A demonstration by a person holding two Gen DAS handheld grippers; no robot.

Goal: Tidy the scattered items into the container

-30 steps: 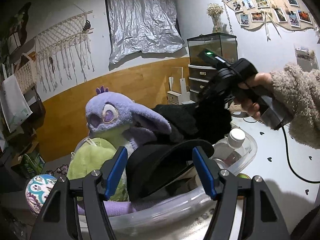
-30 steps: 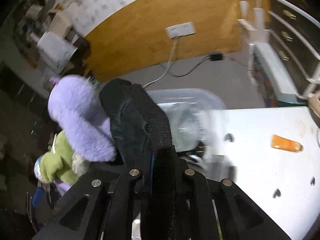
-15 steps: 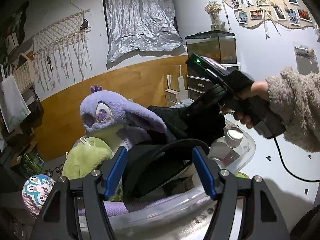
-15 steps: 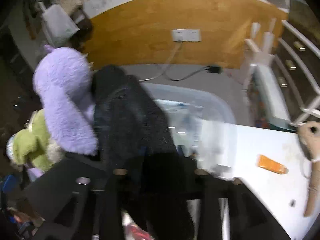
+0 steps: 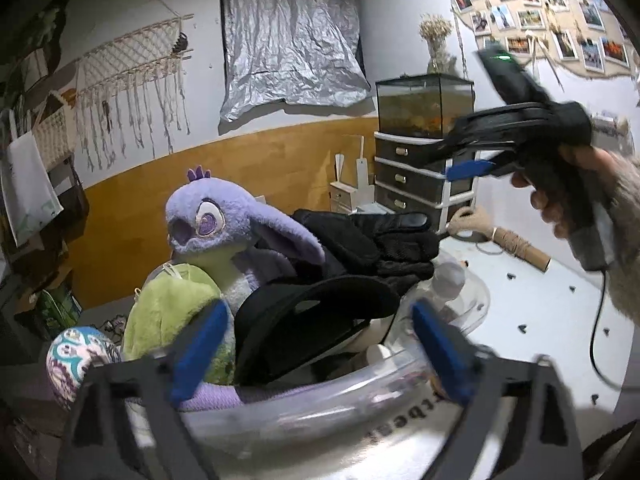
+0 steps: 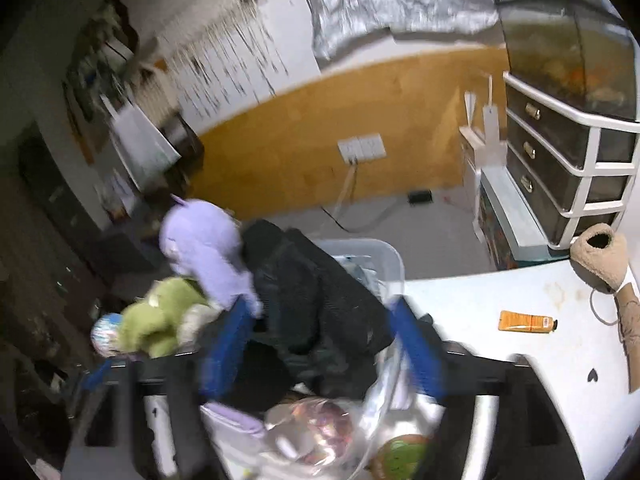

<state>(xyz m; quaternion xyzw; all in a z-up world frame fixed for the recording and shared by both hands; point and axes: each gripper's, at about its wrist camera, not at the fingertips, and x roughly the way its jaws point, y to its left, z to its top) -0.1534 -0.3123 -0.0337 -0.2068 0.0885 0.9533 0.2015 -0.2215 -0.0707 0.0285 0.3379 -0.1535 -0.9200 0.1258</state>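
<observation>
A: Left wrist view. The left gripper (image 5: 316, 344) stands wide with nothing between its blue pads, hovering at the near rim of the clear container (image 5: 320, 396). Just past it lies a black curved piece (image 5: 308, 320), then a black glove (image 5: 372, 240) draped on top of the pile, resting against the purple plush (image 5: 216, 224). A green plush (image 5: 172, 312) sits at the left.

B: And the right gripper (image 5: 466, 160)?

A: Raised above the bin, apart from the glove. One blue pad shows; I cannot tell the gap from this view. The right wrist view settles it: right gripper (image 6: 320, 344) wide, empty, looking down on the glove (image 6: 320, 300).

B: Judgement on the step?

A: The glove appears placed, and the next step is likely a fetch. The container is heaped above its rim, so anything new should be set low, into a gap, not perched on the plush. The glove is limp and could slide off the purple plush's arm if nudged.

B: What does the right view add?

A: Items still out on the white surface (image 6: 460, 304): an orange tube (image 6: 528, 322) and a beige fuzzy slipper (image 6: 600, 258), well apart from the bin. It also shows bagged items (image 6: 320, 436) in the near end of the bin. The left view alone shows a twine spool (image 5: 520, 248) on the surface and a patterned ball (image 5: 78, 356) beside the green plush.
</observation>
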